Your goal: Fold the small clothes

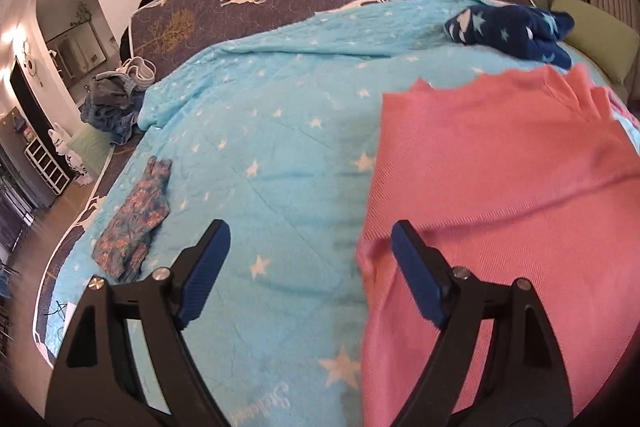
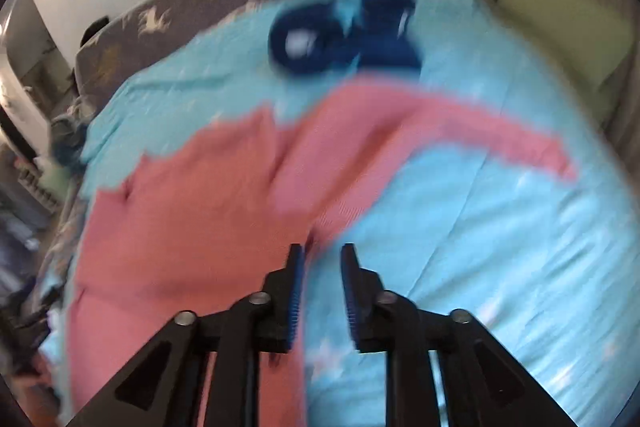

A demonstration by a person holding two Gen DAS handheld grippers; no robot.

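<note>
Left gripper (image 1: 310,237) on my end sits wide open, blue pads spread far apart with nothing between them. Its right-hand pad hangs over the near left edge of the pink knit garment (image 1: 500,207); the other is over bare quilt. Can't tell if either pad actually touches fabric.

Right gripper (image 2: 322,255) is a lot narrower, just a small gap between its fingers, and I don't see anything pinched in there. That view is heavily smeared, so take the details loosely. Its tips sit right at the pink garment's (image 2: 192,227) right edge, where pink meets blue.

That pink piece lies spread on the light blue star-print quilt (image 1: 260,147), long axis running from the near edge of the bed away toward the far side. In the right wrist view a long pink sleeve (image 2: 480,135) trails off to the right, and the far hem looks jagged.

Beyond it, a dark navy star-patterned cloth (image 1: 516,27) sits bunched near the green pillows (image 1: 596,35). Off to the left there's a small floral-print garment (image 1: 134,219) lying on the quilt, lengthwise too, well apart from the pink one.
</note>
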